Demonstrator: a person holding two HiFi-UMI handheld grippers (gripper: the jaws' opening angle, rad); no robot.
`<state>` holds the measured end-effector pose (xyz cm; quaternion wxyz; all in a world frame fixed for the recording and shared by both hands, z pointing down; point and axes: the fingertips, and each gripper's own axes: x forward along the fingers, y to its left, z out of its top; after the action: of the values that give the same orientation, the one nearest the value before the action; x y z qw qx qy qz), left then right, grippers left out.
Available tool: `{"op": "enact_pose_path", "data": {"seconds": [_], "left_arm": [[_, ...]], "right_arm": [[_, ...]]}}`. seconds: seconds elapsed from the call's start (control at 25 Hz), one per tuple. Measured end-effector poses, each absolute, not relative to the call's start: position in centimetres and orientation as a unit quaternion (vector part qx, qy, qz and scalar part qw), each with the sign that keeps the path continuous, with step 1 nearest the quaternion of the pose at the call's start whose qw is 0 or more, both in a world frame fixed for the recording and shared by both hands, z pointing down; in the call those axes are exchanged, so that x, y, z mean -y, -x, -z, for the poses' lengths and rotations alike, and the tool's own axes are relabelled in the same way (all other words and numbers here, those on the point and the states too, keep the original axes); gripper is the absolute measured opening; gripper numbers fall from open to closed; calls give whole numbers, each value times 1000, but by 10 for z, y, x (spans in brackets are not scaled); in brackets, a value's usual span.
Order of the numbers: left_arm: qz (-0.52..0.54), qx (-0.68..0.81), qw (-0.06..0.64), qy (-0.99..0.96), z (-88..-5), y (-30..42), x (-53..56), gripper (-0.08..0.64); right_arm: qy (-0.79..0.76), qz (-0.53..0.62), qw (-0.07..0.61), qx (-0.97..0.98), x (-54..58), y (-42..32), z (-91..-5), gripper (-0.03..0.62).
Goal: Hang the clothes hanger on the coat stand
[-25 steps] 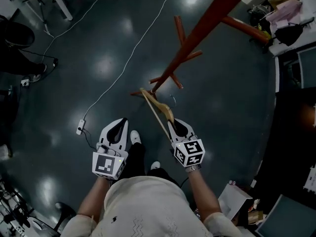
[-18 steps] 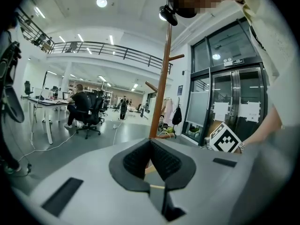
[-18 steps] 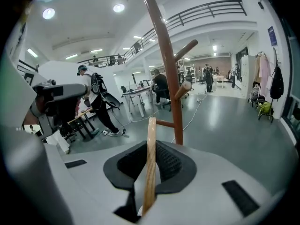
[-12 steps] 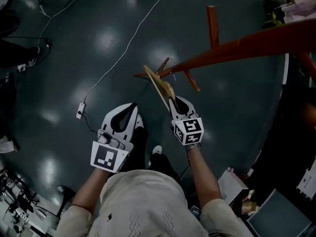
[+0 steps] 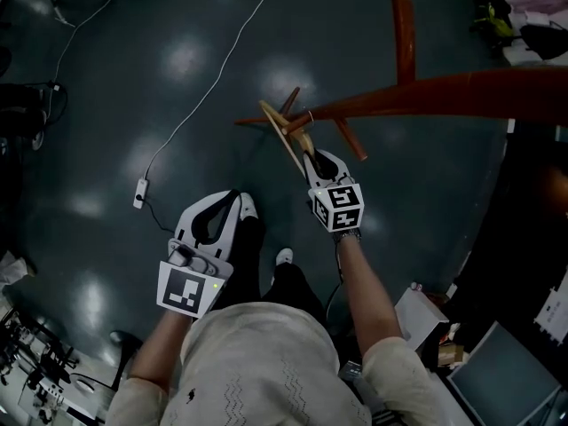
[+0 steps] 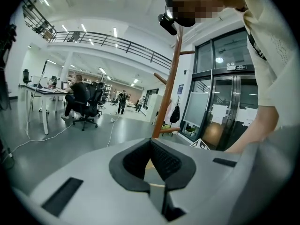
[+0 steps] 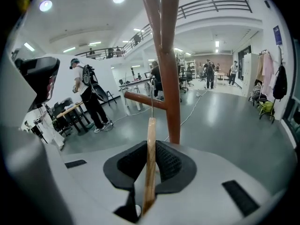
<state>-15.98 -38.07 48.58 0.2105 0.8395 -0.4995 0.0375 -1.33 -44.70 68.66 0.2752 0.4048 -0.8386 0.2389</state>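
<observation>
The wooden clothes hanger (image 5: 286,133) is clamped edge-on in my right gripper (image 5: 318,160), which is shut on it. In the right gripper view the hanger (image 7: 150,158) rises between the pads, and its thin wire hook reaches up by a side peg (image 7: 140,99) of the red-brown coat stand (image 7: 169,55). Whether the hook rests on the peg I cannot tell. In the head view the stand's pole (image 5: 444,94) runs from the pegs off to the right. My left gripper (image 5: 232,199) hangs lower left, shut on nothing, with the stand (image 6: 168,78) ahead of it.
A white cable and power strip (image 5: 139,193) lie on the dark glossy floor to the left. The person's shoes (image 5: 247,207) are below the grippers. Boxes (image 5: 417,313) and clutter sit at the right. Desks, chairs and people (image 7: 89,97) stand further off.
My right gripper has carried the hanger up and forward until its hook is at the stand's pegs. The left gripper stayed low and shut.
</observation>
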Motion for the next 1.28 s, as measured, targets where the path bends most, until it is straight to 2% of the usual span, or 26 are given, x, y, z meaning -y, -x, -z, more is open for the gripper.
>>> {"op": "enact_pose_path", "data": {"seconds": [0.44, 1.28], "left_arm": [[-45, 497, 221, -838, -497, 179, 378, 12], [-56, 465, 253, -847, -514, 146, 350, 12]], "right_arm": [[-430, -253, 286, 818, 455, 6, -716, 69], [-444, -241, 299, 809, 468, -4, -744, 71]]}}
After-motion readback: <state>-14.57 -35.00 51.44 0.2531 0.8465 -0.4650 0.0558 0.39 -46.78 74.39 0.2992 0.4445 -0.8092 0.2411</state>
